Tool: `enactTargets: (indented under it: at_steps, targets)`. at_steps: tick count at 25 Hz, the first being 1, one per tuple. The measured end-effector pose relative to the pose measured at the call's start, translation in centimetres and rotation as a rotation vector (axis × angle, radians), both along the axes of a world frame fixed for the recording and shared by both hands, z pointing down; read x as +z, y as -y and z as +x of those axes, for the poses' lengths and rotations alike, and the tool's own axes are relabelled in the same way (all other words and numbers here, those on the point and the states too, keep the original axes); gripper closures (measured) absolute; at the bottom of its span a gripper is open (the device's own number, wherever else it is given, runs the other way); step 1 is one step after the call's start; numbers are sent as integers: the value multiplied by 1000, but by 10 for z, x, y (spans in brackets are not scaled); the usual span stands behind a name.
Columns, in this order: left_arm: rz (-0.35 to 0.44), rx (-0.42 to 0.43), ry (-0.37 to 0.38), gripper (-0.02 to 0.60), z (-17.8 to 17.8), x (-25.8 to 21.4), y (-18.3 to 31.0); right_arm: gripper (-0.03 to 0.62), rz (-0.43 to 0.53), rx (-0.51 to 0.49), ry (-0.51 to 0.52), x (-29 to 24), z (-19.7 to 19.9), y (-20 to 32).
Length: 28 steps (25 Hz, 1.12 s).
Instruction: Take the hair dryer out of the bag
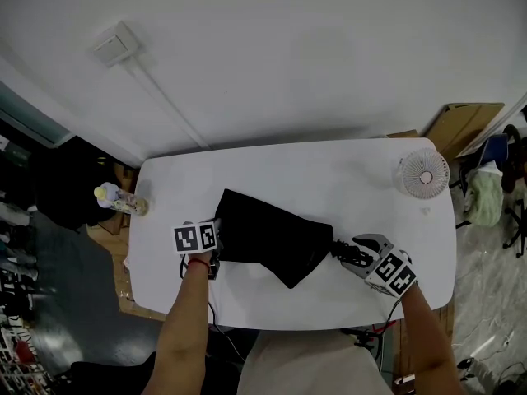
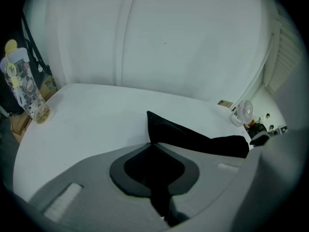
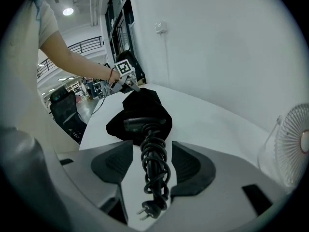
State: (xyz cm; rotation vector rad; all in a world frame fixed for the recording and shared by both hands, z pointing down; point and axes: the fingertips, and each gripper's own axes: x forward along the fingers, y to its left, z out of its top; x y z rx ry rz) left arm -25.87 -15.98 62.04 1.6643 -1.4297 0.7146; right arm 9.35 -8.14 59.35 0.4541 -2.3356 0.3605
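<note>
In the head view, the black bag (image 1: 268, 237) lies across the near middle of the white table (image 1: 329, 179). Our left gripper (image 1: 216, 255) is at the bag's left corner and our right gripper (image 1: 344, 253) at its right end. There the hair dryer (image 1: 339, 250) pokes out, most of it inside the bag. A fan (image 1: 422, 174) stands at the far right and a bottle (image 1: 119, 200) at the left edge, both well apart from the bag.

In the left gripper view, the jaws are clamped together on a fold of the black cloth. We judge that a thin pinch like this could slip, and the bag would then slide along with the dryer.

In the right gripper view, the jaws stand wide apart on either side of the dryer's handle. The cord (image 3: 153, 170) is wound round the handle, and neither pad presses on it. If we close on the loose coils rather than the handle, the grip may roll or the cord may unwind. The plug (image 3: 146, 210) dangles near us and could snag, and the dryer's wider end could catch on the bag mouth.
</note>
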Motion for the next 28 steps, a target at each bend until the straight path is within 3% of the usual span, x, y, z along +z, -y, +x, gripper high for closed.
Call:
enactTargets:
  at_steps: [5,15,22,28]
  targets:
    - [1,2,-4,563,0,0,0,344,19,-63,-27,3,-29,4]
    - [-3,10,-6,563,1,2,-1,344,12,-169,-243,43,-51,11]
    - [-11,22,-6,563,1,5,-1,344,-105,-191,-355,56,-54,10]
    - [-14,26,-5,563,3,7,0,361,-230,-151,-477,64,-53,13]
